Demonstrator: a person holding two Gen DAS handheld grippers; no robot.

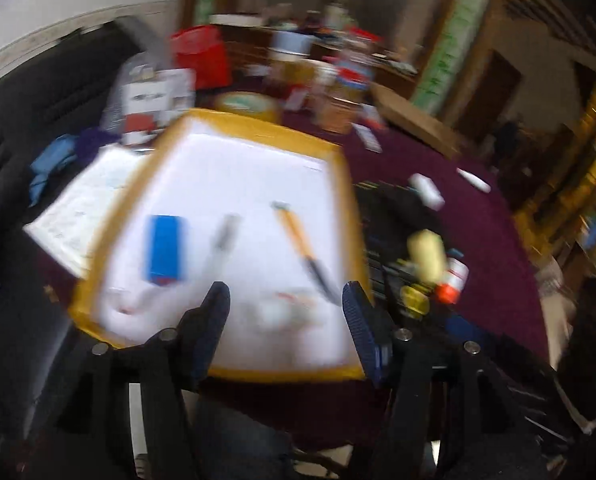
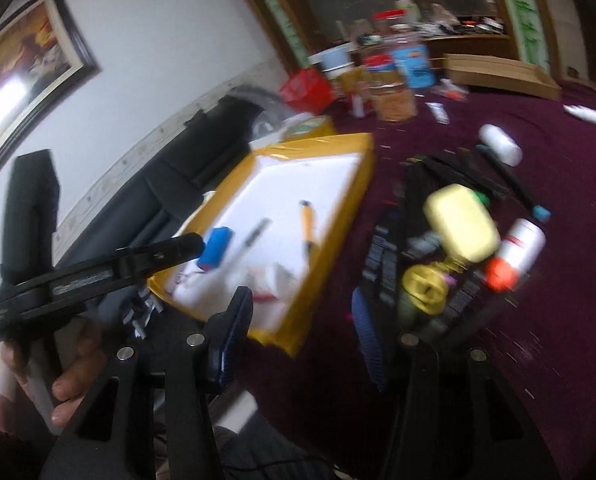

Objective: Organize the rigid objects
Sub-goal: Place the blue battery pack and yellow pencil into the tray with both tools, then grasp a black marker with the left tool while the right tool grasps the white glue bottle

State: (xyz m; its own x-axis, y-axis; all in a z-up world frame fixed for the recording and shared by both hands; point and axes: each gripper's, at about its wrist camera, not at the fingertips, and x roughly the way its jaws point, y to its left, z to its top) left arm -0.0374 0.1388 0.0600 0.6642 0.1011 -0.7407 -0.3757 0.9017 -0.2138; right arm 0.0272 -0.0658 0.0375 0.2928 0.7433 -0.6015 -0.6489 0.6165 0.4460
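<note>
two claws up over the near edge of the table, both spread wide with nothing between the jaws. left gripper (image 1: 283,316) hangs above the near end of the yellow-rimmed tray (image 1: 350,216), where the blue block (image 1: 165,248), grey pen (image 1: 221,240) and orange-handled knife (image 1: 302,248) lie, long axes running near to far. right gripper (image 2: 298,336) sits between tray and black rack (image 2: 390,256); yellow bottle (image 2: 462,228) and white bottle (image 2: 518,248) lie far-right of it, so i judge the right hand nearer those.
</note>
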